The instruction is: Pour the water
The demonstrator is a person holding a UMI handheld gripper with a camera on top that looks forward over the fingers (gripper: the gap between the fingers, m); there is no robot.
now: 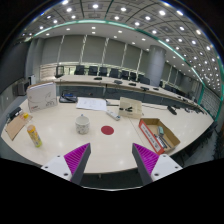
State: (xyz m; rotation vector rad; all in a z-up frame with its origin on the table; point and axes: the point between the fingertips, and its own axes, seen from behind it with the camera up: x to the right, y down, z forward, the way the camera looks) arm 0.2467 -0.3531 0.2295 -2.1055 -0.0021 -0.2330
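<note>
A small pale cup [82, 123] stands on the white table [60, 140], well beyond my fingers. A red round coaster [107, 129] lies just right of it. A yellow bottle [34, 135] lies or leans on the table to the left. My gripper [112, 160] is open and empty above the table's near edge, its magenta pads [77, 156] spread wide apart. Nothing is between the fingers.
A white box [42, 96] stands at the far left, a cardboard box [130, 107] behind the coaster, and an orange-rimmed tray with items [159, 134] to the right. A wooden tray [17, 125] lies at the left edge. Desks and chairs fill the room behind.
</note>
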